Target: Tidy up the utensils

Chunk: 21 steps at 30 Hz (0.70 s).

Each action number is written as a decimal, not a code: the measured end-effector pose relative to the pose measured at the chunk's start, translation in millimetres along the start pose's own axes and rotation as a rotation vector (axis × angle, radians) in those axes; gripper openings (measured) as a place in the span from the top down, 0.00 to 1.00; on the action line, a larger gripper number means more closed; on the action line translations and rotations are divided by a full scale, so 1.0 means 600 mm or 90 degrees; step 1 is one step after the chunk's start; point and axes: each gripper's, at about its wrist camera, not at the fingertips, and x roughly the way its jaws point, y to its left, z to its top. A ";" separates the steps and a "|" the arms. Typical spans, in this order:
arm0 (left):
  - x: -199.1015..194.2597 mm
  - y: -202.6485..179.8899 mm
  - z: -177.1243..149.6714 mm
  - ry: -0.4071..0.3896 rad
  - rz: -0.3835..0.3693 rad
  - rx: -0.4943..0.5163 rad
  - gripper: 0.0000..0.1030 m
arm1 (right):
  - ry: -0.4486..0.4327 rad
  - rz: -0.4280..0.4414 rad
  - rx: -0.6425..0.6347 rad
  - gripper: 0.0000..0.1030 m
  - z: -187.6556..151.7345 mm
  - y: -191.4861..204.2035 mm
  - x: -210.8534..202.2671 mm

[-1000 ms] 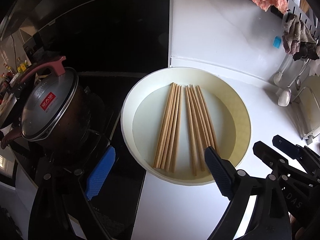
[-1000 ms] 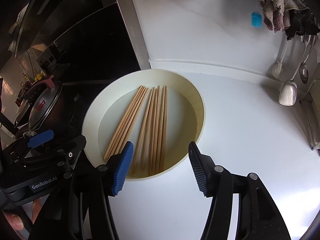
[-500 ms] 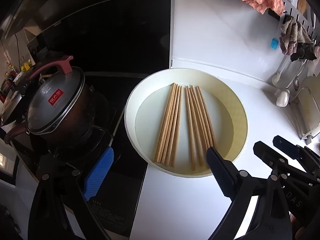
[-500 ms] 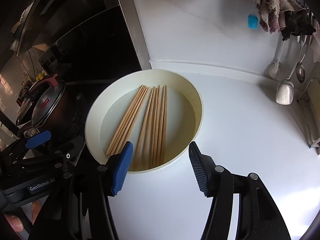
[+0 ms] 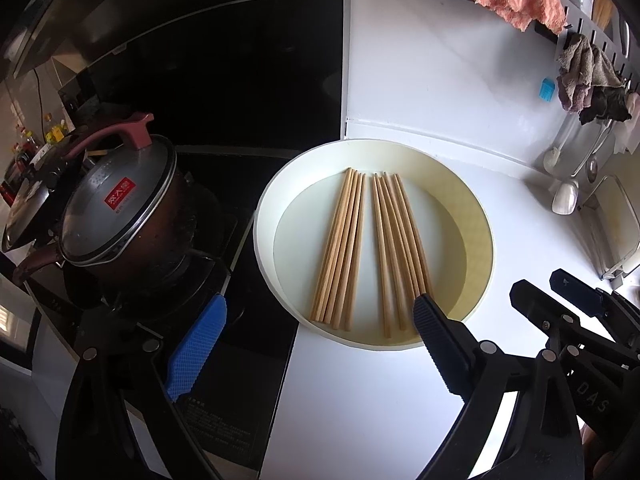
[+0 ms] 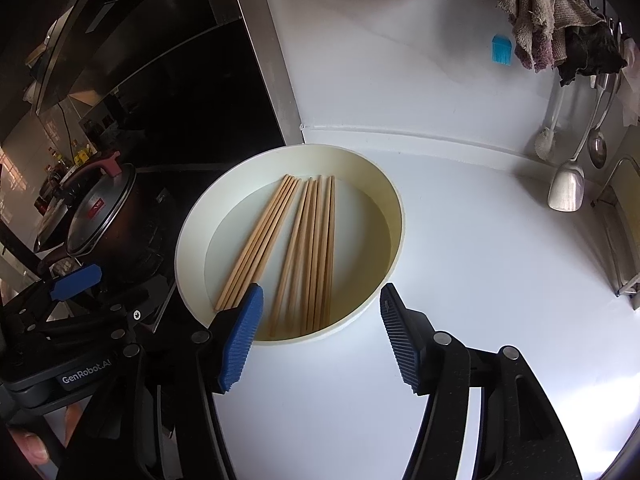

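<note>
Right gripper (image 6: 320, 336) is hovering at the lower middle of its frame, jaws opening, nothing between them. Left gripper (image 5: 316, 344) is standing wide at the bottom of its own frame, also gripping nothing. Chopsticks (image 5: 368, 252) are lying in two bundles, slightly apart, inside a round cream basin (image 5: 486, 240) at frame centre on the white counter (image 6: 480, 280). A lidded pot (image 5: 116, 216) is sitting at the left on the dark stove. Ladles (image 6: 566, 188) are hanging at the right edge.

left tongs (image 6: 76, 280): "GenRobot.AI" | right tongs (image 5: 576, 292): "DAS", perhaps cut off
</note>
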 end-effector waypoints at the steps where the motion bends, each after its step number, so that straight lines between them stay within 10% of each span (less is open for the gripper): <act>1: -0.001 0.000 0.000 -0.001 0.001 0.000 0.08 | 0.000 0.000 0.000 0.43 0.000 0.000 0.000; 21: 0.008 0.008 0.006 0.009 0.019 -0.017 0.07 | -0.001 0.001 -0.001 0.43 0.000 0.001 0.005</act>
